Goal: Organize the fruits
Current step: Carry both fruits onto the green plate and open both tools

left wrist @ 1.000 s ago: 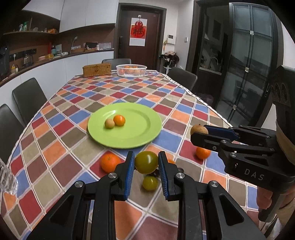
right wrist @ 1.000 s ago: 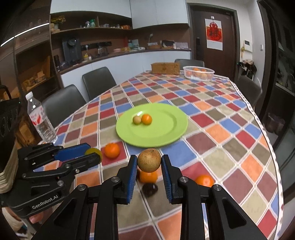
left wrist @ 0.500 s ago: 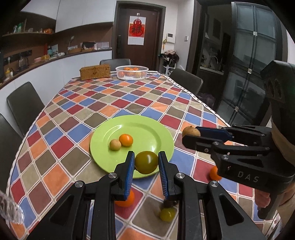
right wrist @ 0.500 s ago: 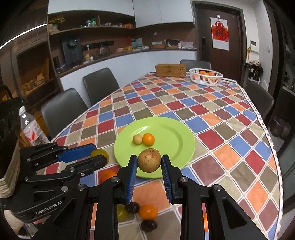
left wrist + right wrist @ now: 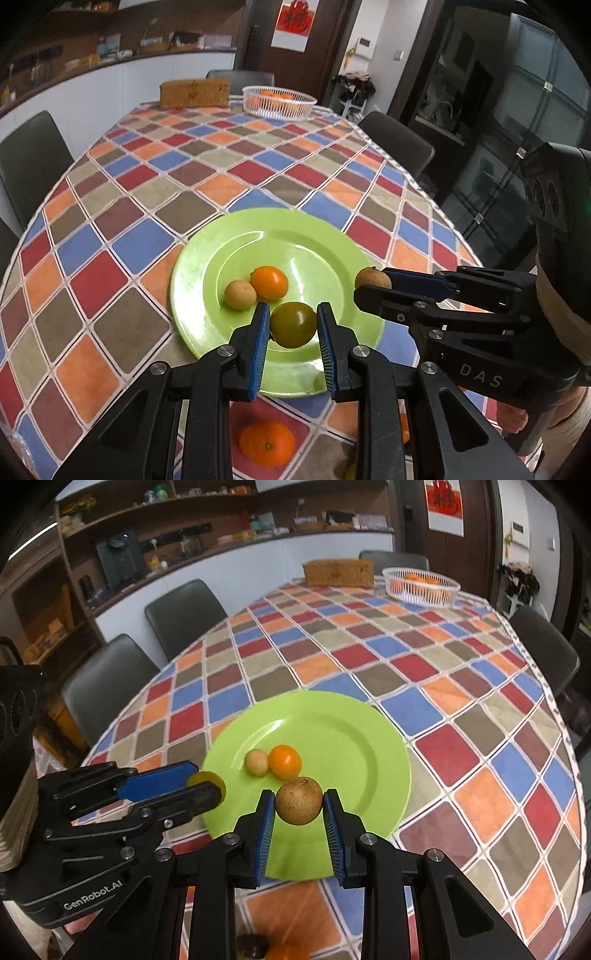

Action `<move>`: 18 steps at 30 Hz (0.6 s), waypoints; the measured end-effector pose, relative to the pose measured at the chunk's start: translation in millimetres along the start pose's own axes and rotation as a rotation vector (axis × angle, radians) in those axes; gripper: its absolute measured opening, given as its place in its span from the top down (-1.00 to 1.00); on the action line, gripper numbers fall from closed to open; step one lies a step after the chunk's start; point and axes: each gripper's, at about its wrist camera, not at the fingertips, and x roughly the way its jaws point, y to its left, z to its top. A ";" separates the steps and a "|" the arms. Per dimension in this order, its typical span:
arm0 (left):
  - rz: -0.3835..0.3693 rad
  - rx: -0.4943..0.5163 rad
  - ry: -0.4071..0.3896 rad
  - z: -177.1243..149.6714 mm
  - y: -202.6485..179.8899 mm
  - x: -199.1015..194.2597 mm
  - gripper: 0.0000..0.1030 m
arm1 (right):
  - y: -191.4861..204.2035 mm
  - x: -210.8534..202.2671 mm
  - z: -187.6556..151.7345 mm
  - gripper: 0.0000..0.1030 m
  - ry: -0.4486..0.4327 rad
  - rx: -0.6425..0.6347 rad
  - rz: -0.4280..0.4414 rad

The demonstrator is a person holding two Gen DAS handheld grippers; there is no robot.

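Observation:
A green plate (image 5: 229,254) lies on the checkered tablecloth and holds a small orange fruit (image 5: 269,282) and a small tan fruit (image 5: 240,294). My left gripper (image 5: 293,325) is shut on an olive-green round fruit (image 5: 293,324) above the plate's near side. My right gripper (image 5: 299,806) is shut on a brown round fruit (image 5: 299,800) above the plate's (image 5: 362,734) near rim. The right gripper also shows in the left wrist view (image 5: 373,286), just right of the left one. An orange (image 5: 267,443) lies on the cloth below my left gripper.
A white basket (image 5: 279,101) with oranges and a wicker box (image 5: 194,92) stand at the table's far end. Dark chairs (image 5: 184,613) ring the table. A dark fruit (image 5: 251,946) and an orange one (image 5: 286,952) lie under my right gripper.
Both grippers have moved forward with their fruits, from over the loose fruits near the table edge to above the plate's near side. The plate looks closer and larger.

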 end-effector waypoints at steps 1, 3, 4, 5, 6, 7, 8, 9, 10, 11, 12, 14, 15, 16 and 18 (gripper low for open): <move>0.002 -0.002 0.012 0.6 2.1 5.1 0.49 | -2.0 4.1 1.2 0.46 0.012 0.007 0.000; 0.003 -0.006 0.029 1.5 5.3 12.7 0.49 | -6.3 14.0 3.6 0.46 0.036 0.021 -0.001; 0.006 -0.006 0.036 1.5 6.2 16.1 0.49 | -8.0 18.4 4.5 0.46 0.047 0.025 -0.005; 0.008 -0.005 0.040 2.1 6.7 18.6 0.49 | -9.4 21.3 5.1 0.46 0.053 0.025 -0.010; 0.010 -0.001 0.045 2.6 7.1 21.3 0.49 | -10.7 25.3 5.7 0.46 0.061 0.024 -0.016; 0.013 0.002 0.050 3.2 7.2 23.5 0.49 | -11.6 27.4 6.1 0.46 0.065 0.025 -0.018; 0.016 0.005 0.054 3.4 7.3 25.2 0.49 | -12.8 30.3 6.1 0.46 0.072 0.027 -0.020; 0.016 0.007 0.058 3.3 7.4 26.6 0.49 | -14.2 32.6 6.0 0.46 0.077 0.029 -0.020; 0.017 0.009 0.063 3.8 7.4 28.7 0.49 | -15.4 34.6 6.6 0.46 0.082 0.031 -0.020; 0.018 0.009 0.065 3.9 7.5 30.0 0.49 | -16.7 36.9 6.1 0.46 0.088 0.036 -0.018; 0.020 0.007 0.065 4.2 8.1 31.0 0.48 | -17.8 38.6 6.1 0.45 0.092 0.039 -0.017; 0.021 0.005 0.060 5.1 8.2 31.1 0.40 | -19.3 41.1 4.9 0.45 0.102 0.048 -0.017; 0.024 0.007 0.057 5.5 7.8 30.4 0.35 | -19.6 41.7 4.8 0.45 0.103 0.050 -0.014; 0.031 0.012 0.053 6.0 7.2 29.3 0.33 | -19.9 42.1 4.4 0.43 0.106 0.051 -0.013; 0.050 0.022 0.047 6.6 6.6 26.6 0.32 | -20.6 40.5 3.6 0.32 0.105 0.055 -0.017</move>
